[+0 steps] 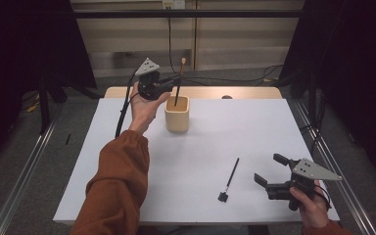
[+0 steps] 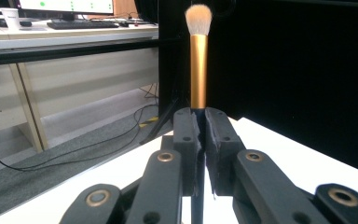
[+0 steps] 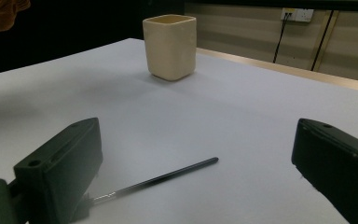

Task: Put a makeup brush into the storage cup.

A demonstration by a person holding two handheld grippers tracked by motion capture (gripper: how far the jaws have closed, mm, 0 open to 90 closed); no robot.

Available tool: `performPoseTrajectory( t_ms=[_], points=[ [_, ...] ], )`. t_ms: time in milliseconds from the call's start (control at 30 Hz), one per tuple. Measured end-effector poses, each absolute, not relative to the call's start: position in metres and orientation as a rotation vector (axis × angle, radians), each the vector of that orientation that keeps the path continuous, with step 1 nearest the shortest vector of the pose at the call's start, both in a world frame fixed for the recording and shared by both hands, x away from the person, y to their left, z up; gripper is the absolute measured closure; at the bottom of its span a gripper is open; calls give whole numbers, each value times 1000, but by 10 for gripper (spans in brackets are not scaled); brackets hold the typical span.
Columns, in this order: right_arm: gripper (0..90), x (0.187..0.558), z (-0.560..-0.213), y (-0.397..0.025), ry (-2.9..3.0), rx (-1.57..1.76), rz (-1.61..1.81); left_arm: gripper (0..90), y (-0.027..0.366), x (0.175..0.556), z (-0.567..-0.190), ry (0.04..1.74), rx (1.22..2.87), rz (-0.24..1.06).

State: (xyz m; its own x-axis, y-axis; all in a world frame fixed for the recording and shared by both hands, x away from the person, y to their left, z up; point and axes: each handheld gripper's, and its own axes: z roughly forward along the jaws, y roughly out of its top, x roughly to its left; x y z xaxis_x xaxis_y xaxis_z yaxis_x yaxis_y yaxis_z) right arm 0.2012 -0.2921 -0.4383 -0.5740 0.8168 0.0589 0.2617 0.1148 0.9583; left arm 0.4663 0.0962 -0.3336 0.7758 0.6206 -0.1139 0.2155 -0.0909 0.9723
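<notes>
The left tool (image 1: 169, 84) is held up over the far side of the white table (image 1: 254, 127), its jaws pressed together on the dark handle of a makeup brush (image 1: 179, 81). In the left gripper view the brush (image 2: 198, 56) stands upright out of the pinched jaws, with a gold ferrule and a pale, fluffy head on top. From the high view its lower end reaches down into the open top of a cream cup (image 1: 177, 114), which stands on the table just beside the person's left hand (image 1: 144, 105); whether the handle touches the cup's bottom cannot be told. The right tool (image 1: 269, 177) is held low near the table's near right corner, its jaws spread wide and holding nothing. A second, thin black brush (image 1: 229, 178) lies flat on the table just to the left of that tool, small dark head toward the near edge. In the right gripper view this brush (image 3: 168, 177) lies between the open jaws, apart from both, with the cup (image 3: 170, 46) standing well beyond it
</notes>
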Motion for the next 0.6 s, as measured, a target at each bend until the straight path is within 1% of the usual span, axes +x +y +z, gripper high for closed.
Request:
performPoseTrajectory(
  t_ms=[300, 600],
  points=[
    [11, 202, -439, -292, 1908, 1048, 1470, 839, 95, 473, -339, 685, 1657, 375],
    [11, 201, -439, -292, 1909, 1044, 1474, 840, 93, 480, -349, 696, 1675, 394]
  ],
)
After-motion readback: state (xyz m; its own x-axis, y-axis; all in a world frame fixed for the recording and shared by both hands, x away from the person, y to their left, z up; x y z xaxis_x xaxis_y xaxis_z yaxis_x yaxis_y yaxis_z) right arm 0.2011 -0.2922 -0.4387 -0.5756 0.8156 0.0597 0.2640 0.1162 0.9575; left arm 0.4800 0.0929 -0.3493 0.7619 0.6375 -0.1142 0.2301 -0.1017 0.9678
